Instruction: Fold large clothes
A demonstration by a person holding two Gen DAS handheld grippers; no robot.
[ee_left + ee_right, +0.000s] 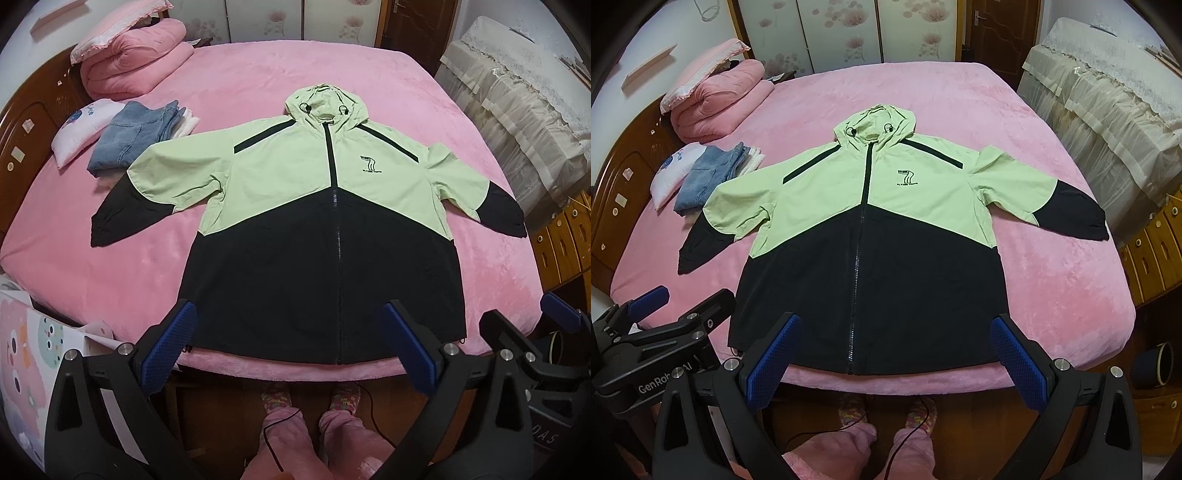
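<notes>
Both hand-held grippers hover off the bed's near edge, the left hand-held gripper (291,345) and right hand-held gripper (895,356) each spread wide and empty, probably poised over the hem. The zipped lime-green and black hooded windbreaker (325,236) lies face-up on the pink plush bed (240,88), sleeves spread at 9 and 3 o'clock, flat for folding. Folded blue jeans (133,136) sit at 10 o'clock.

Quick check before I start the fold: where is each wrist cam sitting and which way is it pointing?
Left wrist: at the bed's foot, left gripper open, facing the jacket; right gripper at right, feet below.
Right wrist: same edge, right gripper open, facing the jacket; left gripper at left.
Shared: jacket, bed, folded jeans.
</notes>
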